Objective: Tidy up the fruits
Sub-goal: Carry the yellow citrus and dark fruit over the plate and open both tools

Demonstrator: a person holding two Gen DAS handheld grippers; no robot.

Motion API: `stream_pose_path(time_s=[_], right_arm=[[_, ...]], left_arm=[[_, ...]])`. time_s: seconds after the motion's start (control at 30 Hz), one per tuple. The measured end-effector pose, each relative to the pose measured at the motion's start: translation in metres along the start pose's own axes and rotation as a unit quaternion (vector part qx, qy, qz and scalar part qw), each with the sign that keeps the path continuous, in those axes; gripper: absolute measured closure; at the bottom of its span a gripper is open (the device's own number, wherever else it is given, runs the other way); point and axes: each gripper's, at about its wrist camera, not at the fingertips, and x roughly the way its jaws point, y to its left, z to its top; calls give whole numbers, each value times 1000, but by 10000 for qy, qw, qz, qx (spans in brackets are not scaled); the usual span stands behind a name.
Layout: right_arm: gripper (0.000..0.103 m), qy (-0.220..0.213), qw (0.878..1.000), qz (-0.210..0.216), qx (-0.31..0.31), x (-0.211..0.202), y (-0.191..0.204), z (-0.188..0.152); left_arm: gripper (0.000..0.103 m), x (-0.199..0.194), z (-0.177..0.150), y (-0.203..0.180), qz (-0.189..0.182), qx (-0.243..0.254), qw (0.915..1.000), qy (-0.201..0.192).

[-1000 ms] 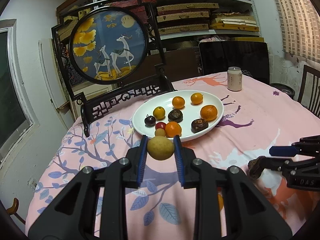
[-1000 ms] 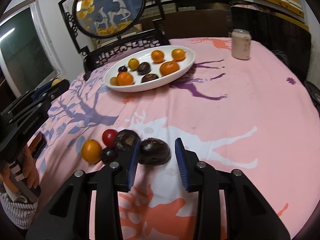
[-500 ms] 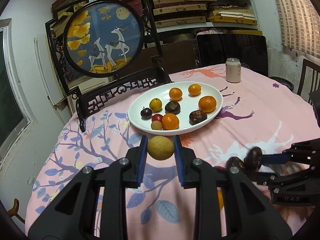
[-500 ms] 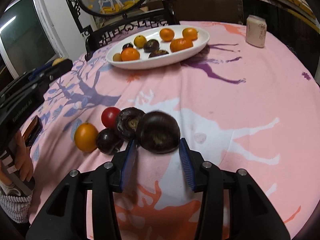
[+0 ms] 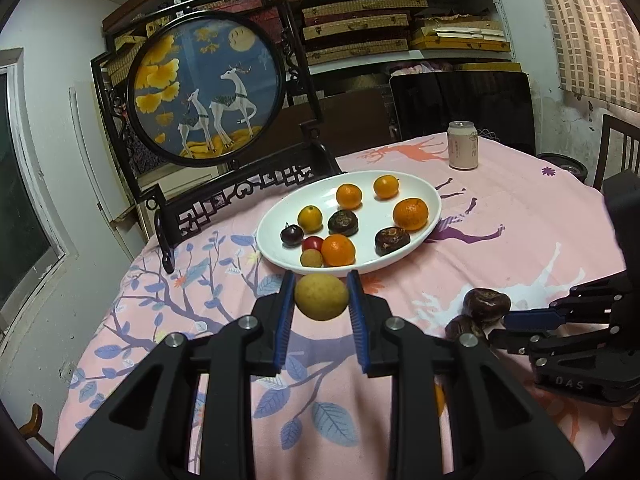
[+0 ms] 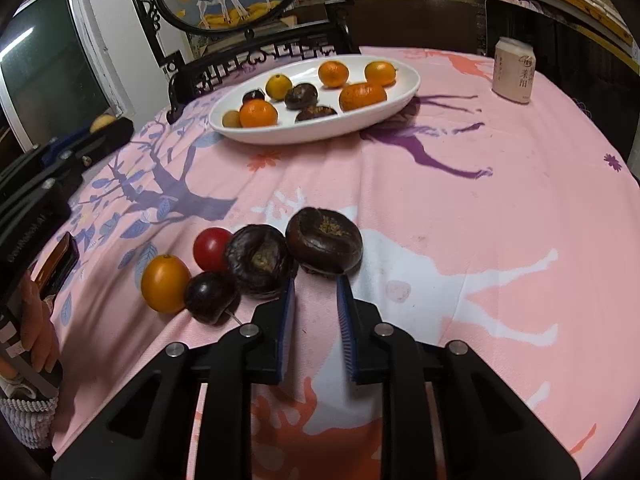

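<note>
Jaws just behind dark fruit [image 6: 324,242]

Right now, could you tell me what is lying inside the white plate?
The white plate holds five orange-yellow citrus fruits, two dark chestnut-like fruits, a cherry, a red tomato and one small tan fruit; anything beneath them is hidden.

White walls, a window [image 5: 24,184] at left, shelves [image 5: 400,20] behind, perhaps stacked with boxes.

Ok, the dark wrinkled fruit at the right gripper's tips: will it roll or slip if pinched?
The dark fruit looks squat and flattened, so it would probably rock rather than roll. Its skin looks glossy and rounded, so a pinch may squeeze it out forwards. It seems to touch a second dark fruit, so a push likely nudges that.
</note>
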Motion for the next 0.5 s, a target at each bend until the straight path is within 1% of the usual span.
stream_pose_path(time_s=[0.17,0.27,0.3,0.37,0.4,0.43,0.5], right_arm=[[80,-22,9998,75,185,4,-6,8],[78,-9,9996,135,253,10,-8,14],[75,-5,9996,129,240,11,-7,16],[62,-35,9996,160,213,14,-5,19],[52,-58,9996,179,221,15,-4,21],[50,-85,9996,184,219,17,-3,22],[50,-90,9998,115,161,20,1,25]], left_arm=[[77,-2,0,-1,0,26,10000,-25],[77,-2,0,-2,2,32,10000,-34],[77,-2,0,-2,0,30,10000,-32],[77,-3,0,-2,-1,36,10000,-40],[77,-3,0,-2,3,34,10000,-38],[77,-3,0,-2,2,41,10000,-46],[77,-3,0,-2,3,56,10000,-56]])
